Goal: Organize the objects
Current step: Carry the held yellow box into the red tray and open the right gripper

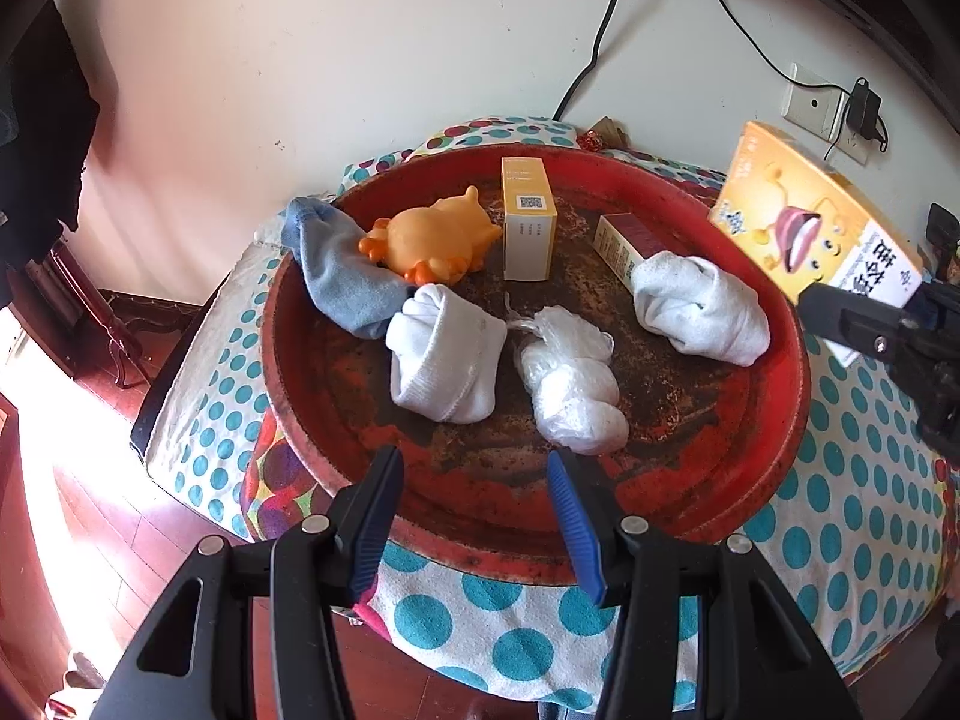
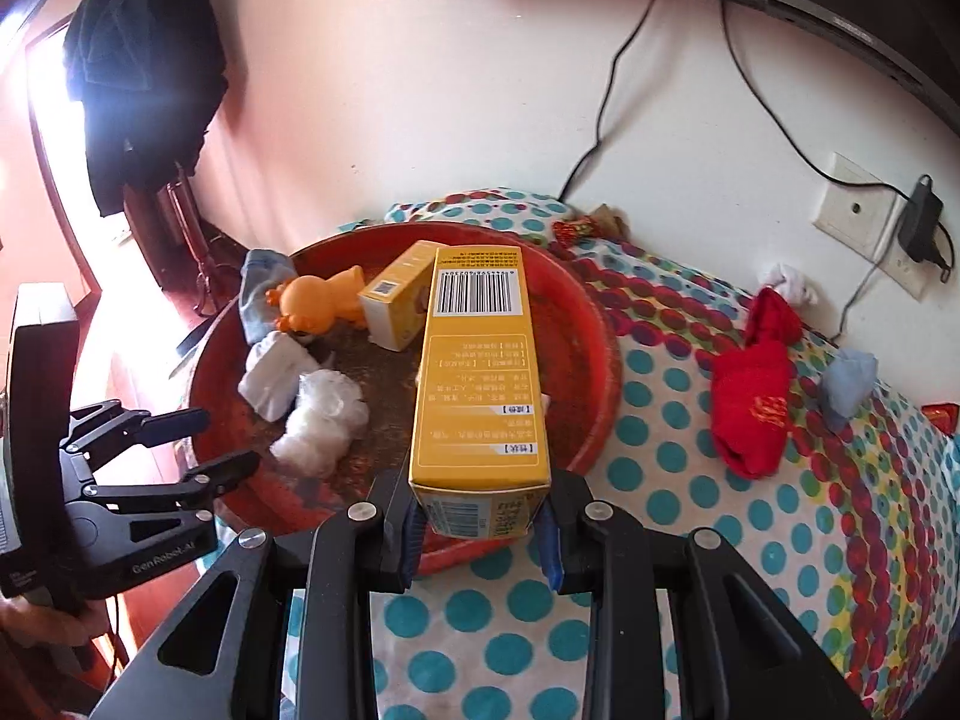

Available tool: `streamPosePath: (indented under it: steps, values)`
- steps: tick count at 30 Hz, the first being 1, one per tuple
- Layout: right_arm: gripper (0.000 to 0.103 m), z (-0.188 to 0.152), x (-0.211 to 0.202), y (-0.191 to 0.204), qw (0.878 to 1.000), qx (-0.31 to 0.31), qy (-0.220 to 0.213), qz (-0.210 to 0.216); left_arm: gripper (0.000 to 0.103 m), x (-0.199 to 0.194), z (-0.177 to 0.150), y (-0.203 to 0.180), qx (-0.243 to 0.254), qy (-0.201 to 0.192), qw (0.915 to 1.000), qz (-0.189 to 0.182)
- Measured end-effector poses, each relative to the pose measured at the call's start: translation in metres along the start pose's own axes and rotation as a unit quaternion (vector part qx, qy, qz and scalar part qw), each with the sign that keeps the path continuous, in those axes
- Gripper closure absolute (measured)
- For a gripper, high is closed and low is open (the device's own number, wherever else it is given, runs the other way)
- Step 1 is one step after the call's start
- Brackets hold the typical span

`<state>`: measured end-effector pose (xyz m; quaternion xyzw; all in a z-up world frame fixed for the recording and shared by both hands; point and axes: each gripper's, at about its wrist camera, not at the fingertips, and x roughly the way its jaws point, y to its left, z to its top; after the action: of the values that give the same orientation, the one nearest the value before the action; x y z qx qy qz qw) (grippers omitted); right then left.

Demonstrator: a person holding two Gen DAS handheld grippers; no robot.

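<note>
The left hand-held gripper (image 1: 477, 480) is hovering with its jaws apart over the near rim of the red tray (image 1: 780, 420). In the tray are lying two rolled white socks (image 1: 441, 354), a blue sock (image 1: 342, 276) draped over the left rim, an orange rubber toy (image 1: 432, 237), a clear plastic bundle (image 1: 573, 387) and two small boxes (image 1: 528, 222). At the right edge, the right hand-held gripper (image 1: 870, 330) is clamping a yellow cartoon box (image 1: 804, 222).

In the round red tray (image 1: 774, 324) we see the orange rubber toy (image 1: 435, 237) left of the upright yellow carton (image 1: 528, 219), white rolled socks (image 1: 441, 354) before them, and a clear plastic bag (image 1: 570, 387) right of those socks. The red sock (image 2: 753, 405) lies right of the tray on the dotted cloth (image 2: 678, 450).
</note>
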<state>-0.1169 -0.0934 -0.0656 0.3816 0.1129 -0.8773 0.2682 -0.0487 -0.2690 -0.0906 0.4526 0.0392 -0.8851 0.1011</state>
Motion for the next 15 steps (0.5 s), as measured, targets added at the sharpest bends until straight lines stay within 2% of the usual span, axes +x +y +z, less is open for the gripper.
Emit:
streamPosePath:
  steps: [7, 15]
  values:
    - [0.075, 0.007, 0.035, 0.034, 0.999, -0.027, 0.027, 0.016, 0.052, -0.003, 0.002, 0.011, -0.013, -0.001, 0.9999, 0.002]
    - [0.075, 0.013, 0.068, 0.039, 0.998, -0.042, 0.049, -0.002, 0.052, -0.003, 0.003, 0.017, -0.022, -0.005, 0.9997, -0.005]
